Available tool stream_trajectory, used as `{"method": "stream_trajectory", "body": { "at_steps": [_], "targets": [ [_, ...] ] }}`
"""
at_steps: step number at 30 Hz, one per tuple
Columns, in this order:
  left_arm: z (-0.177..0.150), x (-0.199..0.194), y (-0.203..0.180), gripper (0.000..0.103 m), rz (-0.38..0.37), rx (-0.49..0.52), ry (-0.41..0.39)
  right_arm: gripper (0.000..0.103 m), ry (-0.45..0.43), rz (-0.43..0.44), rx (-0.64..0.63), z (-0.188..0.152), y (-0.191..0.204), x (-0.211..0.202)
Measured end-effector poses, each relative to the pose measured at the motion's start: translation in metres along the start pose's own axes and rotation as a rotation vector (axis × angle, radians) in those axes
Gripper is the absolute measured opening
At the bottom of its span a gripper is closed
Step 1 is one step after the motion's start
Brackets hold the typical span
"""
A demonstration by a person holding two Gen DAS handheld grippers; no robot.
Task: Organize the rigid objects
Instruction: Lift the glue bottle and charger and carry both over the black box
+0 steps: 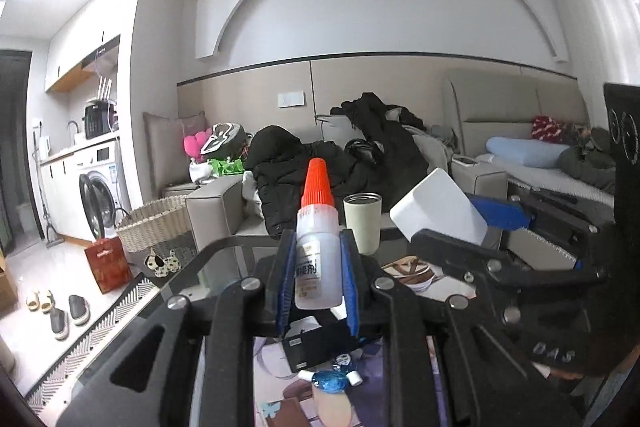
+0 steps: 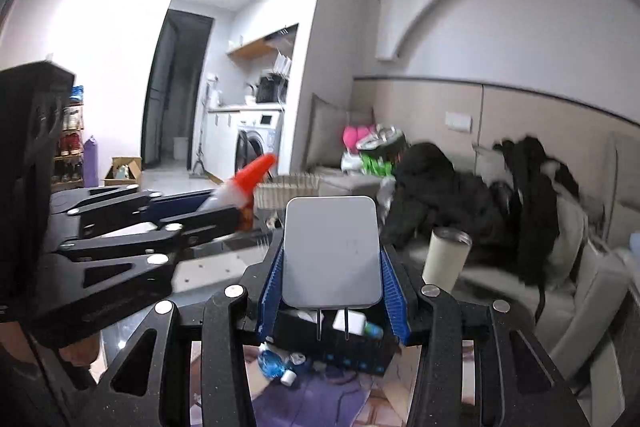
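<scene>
Left hand-held gripper [image 1: 318, 259]: lower centre of the left wrist view, clamped on the glue bottle.
Glue bottle [image 1: 316, 247]: upright between the blue pads, orange cap on top; in the right wrist view it shows at centre left, tilted.
Cup [image 1: 362, 223]: pale green, just right of the bottle, standing on the bench [image 1: 224, 255].
Right hand-held gripper [image 2: 332, 267]: lower centre of the right wrist view, clamped on the white charger.
White charger [image 2: 331, 251]: flat, rounded corners, two metal prongs pointing down toward the camera.
Black box [image 2: 340, 343]: below the charger, holding small items.
Sofa [image 1: 208, 207]: behind the bench, piled with dark clothes.
</scene>
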State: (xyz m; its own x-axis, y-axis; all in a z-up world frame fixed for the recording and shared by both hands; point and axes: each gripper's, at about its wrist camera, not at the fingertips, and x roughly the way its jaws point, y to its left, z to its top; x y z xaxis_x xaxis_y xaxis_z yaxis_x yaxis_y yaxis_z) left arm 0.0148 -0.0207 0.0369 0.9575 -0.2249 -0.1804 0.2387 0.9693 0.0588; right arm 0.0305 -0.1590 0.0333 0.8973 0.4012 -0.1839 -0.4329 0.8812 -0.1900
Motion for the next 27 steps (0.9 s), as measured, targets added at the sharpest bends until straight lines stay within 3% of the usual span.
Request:
{"method": "stream_trajectory", "body": {
  "at_steps": [10,27],
  "targets": [
    [0.001,0.026,0.013,0.019,0.0,-0.045,0.079,0.045,0.055,-0.016,0.064,0.005,-0.012,0.009],
    [0.031,0.105,0.044,0.019,0.066,-0.101,0.053,0.045,0.067,-0.107,0.182,0.032,-0.048,0.103]
  ]
}}
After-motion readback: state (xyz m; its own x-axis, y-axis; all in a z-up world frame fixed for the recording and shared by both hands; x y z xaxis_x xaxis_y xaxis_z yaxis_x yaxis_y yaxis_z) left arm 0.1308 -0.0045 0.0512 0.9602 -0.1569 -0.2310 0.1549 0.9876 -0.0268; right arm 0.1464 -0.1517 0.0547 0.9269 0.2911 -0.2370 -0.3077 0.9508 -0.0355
